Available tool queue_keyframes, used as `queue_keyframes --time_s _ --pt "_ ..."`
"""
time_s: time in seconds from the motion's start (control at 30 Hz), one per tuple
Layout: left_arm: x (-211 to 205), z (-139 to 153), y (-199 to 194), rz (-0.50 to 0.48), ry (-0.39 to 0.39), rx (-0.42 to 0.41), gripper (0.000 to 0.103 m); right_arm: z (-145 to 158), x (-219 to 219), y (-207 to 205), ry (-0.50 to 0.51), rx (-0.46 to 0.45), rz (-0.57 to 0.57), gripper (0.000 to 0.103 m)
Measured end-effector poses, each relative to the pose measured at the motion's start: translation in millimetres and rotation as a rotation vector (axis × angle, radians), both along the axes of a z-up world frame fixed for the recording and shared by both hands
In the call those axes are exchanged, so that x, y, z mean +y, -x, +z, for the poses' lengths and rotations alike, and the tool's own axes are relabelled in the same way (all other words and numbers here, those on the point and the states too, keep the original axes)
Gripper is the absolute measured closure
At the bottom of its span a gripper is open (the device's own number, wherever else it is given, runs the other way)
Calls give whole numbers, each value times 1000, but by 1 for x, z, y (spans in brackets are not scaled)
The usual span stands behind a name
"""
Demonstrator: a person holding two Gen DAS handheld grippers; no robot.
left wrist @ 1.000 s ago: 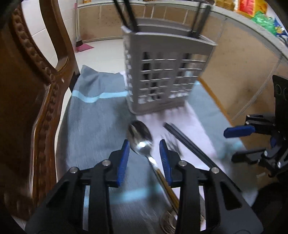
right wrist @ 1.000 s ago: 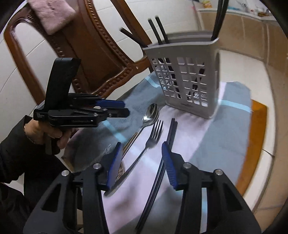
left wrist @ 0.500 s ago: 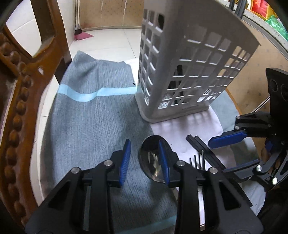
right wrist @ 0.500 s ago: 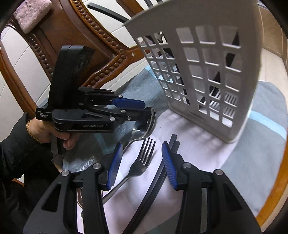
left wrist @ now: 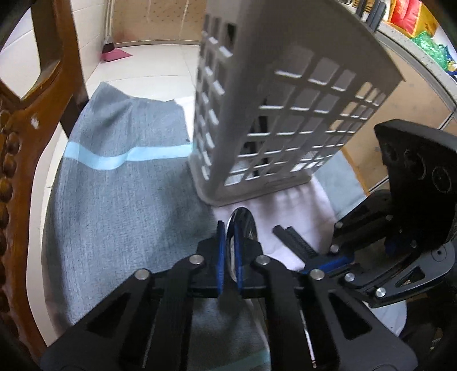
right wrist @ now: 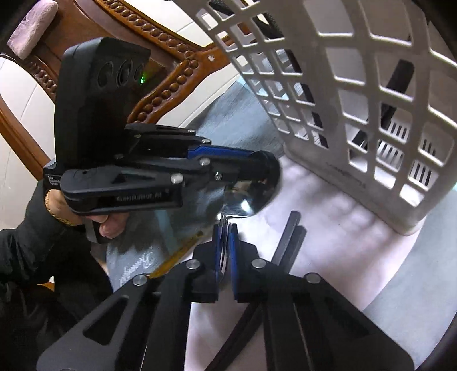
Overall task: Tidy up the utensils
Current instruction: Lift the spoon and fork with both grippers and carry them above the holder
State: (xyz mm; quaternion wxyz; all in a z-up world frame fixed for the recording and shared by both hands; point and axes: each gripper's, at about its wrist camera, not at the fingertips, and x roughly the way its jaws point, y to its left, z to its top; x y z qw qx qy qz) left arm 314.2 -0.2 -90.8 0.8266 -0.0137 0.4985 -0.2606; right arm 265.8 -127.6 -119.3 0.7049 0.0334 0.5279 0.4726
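Observation:
My left gripper [left wrist: 228, 231] is shut on the steel spoon [left wrist: 242, 225], its bowl tilted up just in front of the white slotted utensil caddy [left wrist: 285, 114]. The right wrist view shows that spoon bowl [right wrist: 251, 197] at the left gripper's tip [right wrist: 257, 165]. My right gripper [right wrist: 227, 228] is shut on the fork [right wrist: 224, 221], whose tines poke out between the blue pads. A pair of black chopsticks [right wrist: 288, 239] lies on the white cloth [right wrist: 328, 228] beside the right gripper. The caddy [right wrist: 357, 100] holds black chopsticks.
A grey-blue towel [left wrist: 120, 185] with a light stripe covers the table. A carved wooden chair [left wrist: 25, 128] stands at the left. The right gripper's body [left wrist: 400, 228] fills the right of the left wrist view. A counter with packets [left wrist: 414, 25] runs behind.
Both grippers have closed: the left on the spoon, the right on the fork. Both have moved closer to the caddy, and the spoon bowl has tilted up off the cloth.

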Motion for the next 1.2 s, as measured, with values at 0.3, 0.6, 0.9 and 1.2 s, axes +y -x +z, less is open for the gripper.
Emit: queue_keyframes --time_s 0.3,0.6,0.9,1.2 --pt "-12 27 36 -22 -31 -88 101 51 -17 48 5 -135 -83 101" --pt "-3 108 123 38 0 -283 101 133 -54 123 1 -333 -364 100" --pt "2 179 211 146 -41 -546 101 216 -62 212 197 -718 -629 101" --pt "17 221 275 232 -61 -609 101 241 -66 264 252 -871 -824 101"
